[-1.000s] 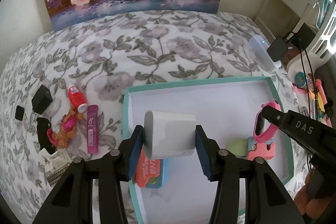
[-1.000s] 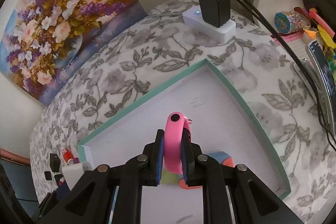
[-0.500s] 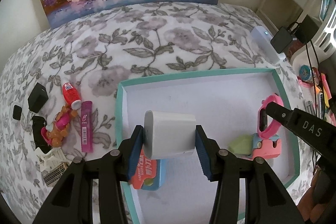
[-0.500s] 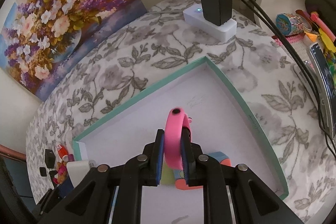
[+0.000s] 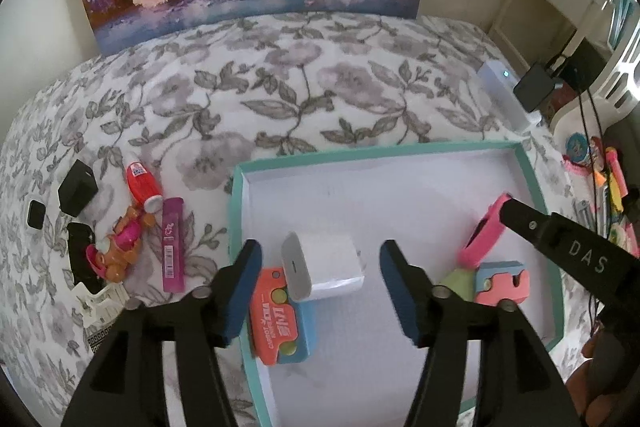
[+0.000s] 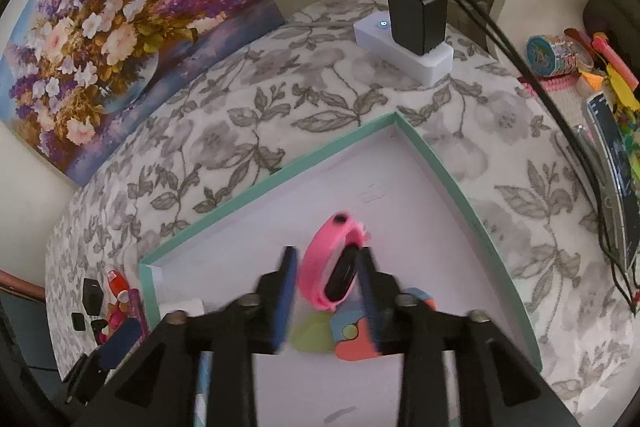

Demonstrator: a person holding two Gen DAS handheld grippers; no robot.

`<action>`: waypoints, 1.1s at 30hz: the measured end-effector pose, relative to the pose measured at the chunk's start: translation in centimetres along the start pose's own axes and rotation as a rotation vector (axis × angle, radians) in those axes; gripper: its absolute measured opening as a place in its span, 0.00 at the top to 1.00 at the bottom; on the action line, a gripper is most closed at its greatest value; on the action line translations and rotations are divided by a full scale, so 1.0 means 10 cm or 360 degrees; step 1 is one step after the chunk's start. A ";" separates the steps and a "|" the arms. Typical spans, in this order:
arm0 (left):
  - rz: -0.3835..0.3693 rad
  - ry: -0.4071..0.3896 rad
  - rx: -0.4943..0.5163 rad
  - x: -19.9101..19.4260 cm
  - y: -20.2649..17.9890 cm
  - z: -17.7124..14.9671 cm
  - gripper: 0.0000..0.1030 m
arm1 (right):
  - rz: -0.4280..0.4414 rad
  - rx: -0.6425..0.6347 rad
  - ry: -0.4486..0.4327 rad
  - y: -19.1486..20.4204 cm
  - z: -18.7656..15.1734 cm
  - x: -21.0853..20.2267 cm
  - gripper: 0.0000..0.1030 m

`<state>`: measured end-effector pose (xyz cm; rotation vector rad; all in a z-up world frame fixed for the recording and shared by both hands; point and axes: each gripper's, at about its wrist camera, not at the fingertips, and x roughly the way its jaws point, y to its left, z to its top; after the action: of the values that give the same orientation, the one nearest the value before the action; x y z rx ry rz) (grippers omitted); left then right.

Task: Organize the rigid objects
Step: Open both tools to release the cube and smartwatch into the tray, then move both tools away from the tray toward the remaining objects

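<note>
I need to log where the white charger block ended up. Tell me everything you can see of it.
The white charger block is a glossy, hard-looking cube with rounded edges and an oval port slot on its near-left face. It sits tilted in the teal-rimmed tray, near the left wall, its lower edge on the orange and blue card. The left gripper is open around it, neither pad touching.

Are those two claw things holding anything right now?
No. The left gripper stands open around the white charger; the right gripper has opened beside the pink wristband.
</note>
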<state>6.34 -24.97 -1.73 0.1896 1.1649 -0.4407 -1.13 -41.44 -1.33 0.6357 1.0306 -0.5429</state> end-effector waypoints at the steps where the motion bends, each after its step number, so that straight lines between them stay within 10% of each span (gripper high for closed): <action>1: 0.0007 -0.0005 -0.0003 -0.02 0.01 0.00 0.38 | -0.0007 -0.0006 -0.0017 0.01 0.00 -0.03 0.54; 18: 0.0198 0.0015 -0.0304 -0.14 0.63 0.06 0.12 | -0.0027 -0.0080 -0.0038 0.11 -0.01 -0.08 0.38; 33: 0.0315 0.0027 -0.0504 -0.15 1.00 0.01 0.10 | -0.0055 -0.0172 0.0005 0.22 -0.08 0.03 0.24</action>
<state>10.22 -15.61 -1.12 0.0324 1.2028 -0.0779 0.05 -39.39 -1.42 0.5243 1.0684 -0.5127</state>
